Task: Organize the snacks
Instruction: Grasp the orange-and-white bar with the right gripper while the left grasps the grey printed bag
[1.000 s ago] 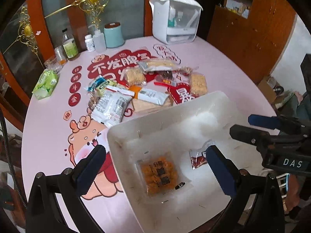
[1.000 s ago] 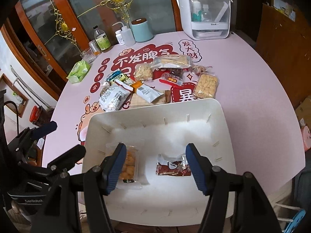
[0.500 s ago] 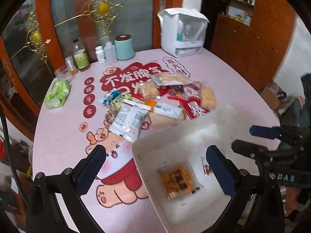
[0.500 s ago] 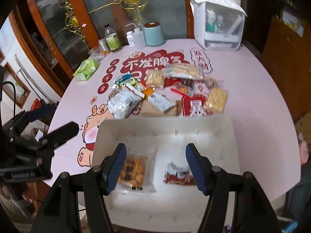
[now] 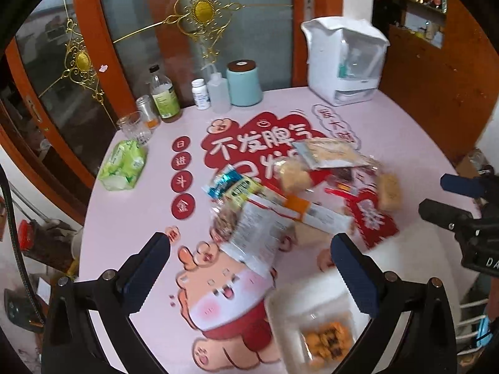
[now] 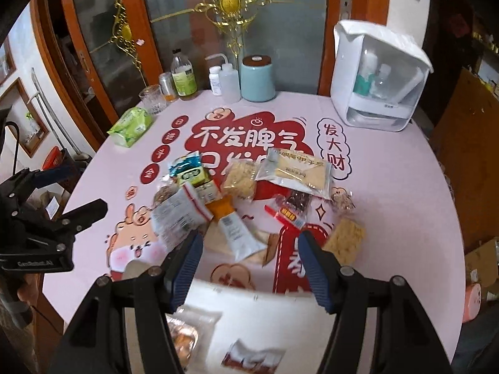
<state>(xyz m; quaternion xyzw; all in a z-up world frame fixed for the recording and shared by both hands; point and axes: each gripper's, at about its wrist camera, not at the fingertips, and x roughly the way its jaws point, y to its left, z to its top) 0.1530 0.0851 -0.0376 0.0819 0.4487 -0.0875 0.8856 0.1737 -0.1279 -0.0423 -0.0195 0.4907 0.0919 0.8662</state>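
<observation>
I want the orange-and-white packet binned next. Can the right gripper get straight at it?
Probably yes: the right gripper is open and empty, the orange-and-white packet lies on top of the pile just ahead, nothing covering it.

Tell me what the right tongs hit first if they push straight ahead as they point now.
Probably the white-and-orange snack packet at the near edge of the pile; it sits centred between the open right tongs. Depth is unclear, so the bare pink table could come first.

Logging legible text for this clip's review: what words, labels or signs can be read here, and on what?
"不发脾气": red heart printed on the tablecloth.
"发大财": speech bubble on the tablecloth.
"日进斗金": red dots on the tablecloth.
"GenRobot.AI": left gripper body.
"DA", cut off: right gripper body.
Snack packets and bottle labels: too small or blurred.
</observation>
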